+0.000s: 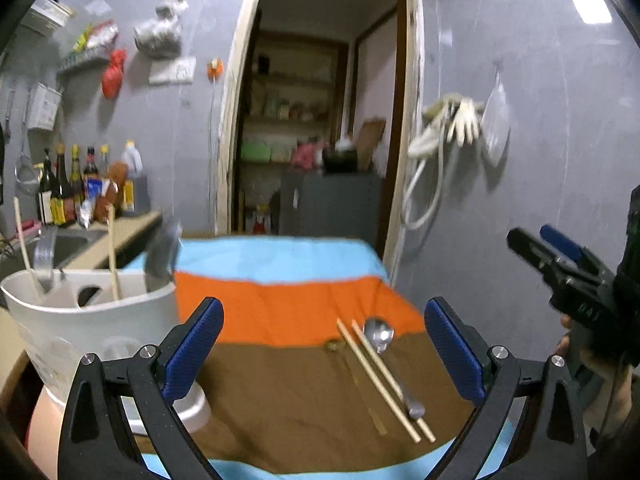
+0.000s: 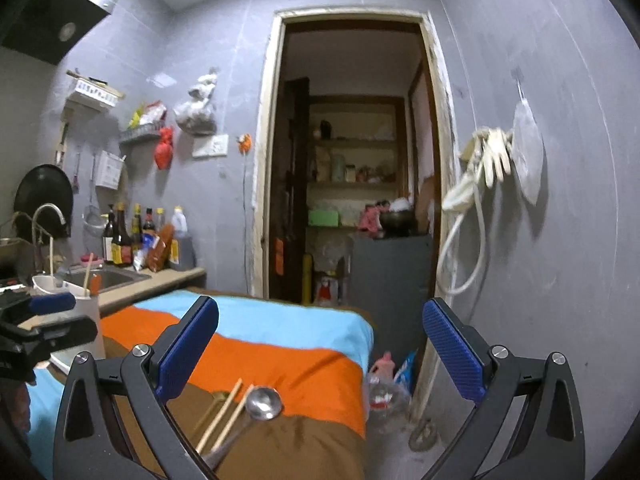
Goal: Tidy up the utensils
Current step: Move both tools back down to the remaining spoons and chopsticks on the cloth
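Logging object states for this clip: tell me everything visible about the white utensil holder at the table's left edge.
The white utensil holder is a smooth, plastic-looking tub with a rounded rim and inner dividers forming compartments. It stands upright on a round white base at the left edge of the striped tablecloth. Inside, two wooden chopsticks lean in separate spots, and two metal utensils stick up, blurred. Cut-out openings show faintly in its front wall. Neither pair of tongs touches it.
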{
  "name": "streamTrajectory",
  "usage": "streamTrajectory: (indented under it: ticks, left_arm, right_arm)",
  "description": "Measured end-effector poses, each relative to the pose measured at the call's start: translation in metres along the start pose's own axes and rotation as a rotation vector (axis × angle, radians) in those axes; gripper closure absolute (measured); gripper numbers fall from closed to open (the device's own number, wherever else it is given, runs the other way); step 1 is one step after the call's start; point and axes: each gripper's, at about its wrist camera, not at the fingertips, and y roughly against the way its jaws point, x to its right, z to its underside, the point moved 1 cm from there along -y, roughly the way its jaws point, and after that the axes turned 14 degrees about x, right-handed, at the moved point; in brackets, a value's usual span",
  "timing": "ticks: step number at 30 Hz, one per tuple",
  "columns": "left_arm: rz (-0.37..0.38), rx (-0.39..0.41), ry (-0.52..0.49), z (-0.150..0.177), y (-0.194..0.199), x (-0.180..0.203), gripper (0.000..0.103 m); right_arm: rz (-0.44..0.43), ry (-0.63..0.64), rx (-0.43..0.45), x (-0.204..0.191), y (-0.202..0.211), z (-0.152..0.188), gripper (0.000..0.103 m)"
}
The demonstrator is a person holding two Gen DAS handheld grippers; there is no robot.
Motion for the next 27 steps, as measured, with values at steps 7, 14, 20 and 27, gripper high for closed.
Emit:
streamTrajectory:
  ticks: [7, 14, 20, 27]
  left_arm:
    - [-0.038, -0.224, 0.008, 0.029, -0.040, -0.001, 0.005]
    - [-0.018, -0.385, 0.024, 0.051, -0.071, -0.007, 0.007]
    - [0.025, -0.541, 0.011, 0.072, -0.099, -0.002, 0.040]
    - [0.056, -0.596, -0.019, 0.082, -0.122, 0.003, 0.054]
  right_arm:
    - [-0.010, -0.030, -0.112, 0.011, -0.019, 0.026, 0.000]
    - [-0.042, -0.038, -0.295, 0.010, -0.048, 0.055, 0.000]
    - [-0.107, -0.011, -0.485, 0.000, -0.075, 0.085, 0.007]
    - [-0.141, -0.001, -0.575, -0.003, -0.087, 0.105, 0.014]
